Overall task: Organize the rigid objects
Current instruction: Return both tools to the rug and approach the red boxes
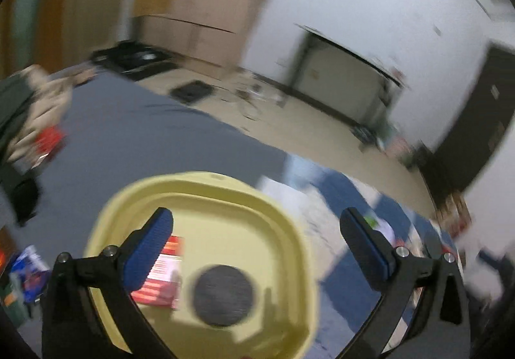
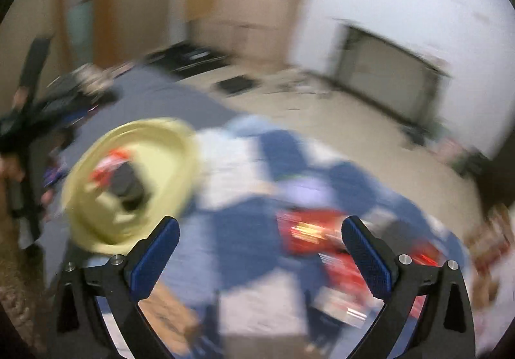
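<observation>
Progress looks partial: the yellow tray (image 1: pixel 206 198) on the grey sheet already holds a red packet (image 1: pixel 161 278) and a dark round disc (image 1: pixel 223 294). Right of the tray, on the blue-and-white cloth (image 2: pixel 244 230), more red packets (image 2: pixel 309 233) lie unsorted, blurred. The left gripper (image 1: pixel 257 249) gapes wide and empty above the tray; the right gripper (image 2: pixel 260 256), equally wide and empty, hangs over the cloth.

You have a bed with a grey sheet (image 1: pixel 135 133) carrying a yellow tray (image 1: pixel 283 236) at six o'clock, a blue-and-white patterned cloth (image 1: pixel 341 198) at four, and bunched clothing (image 1: pixel 29 111) at nine.
</observation>
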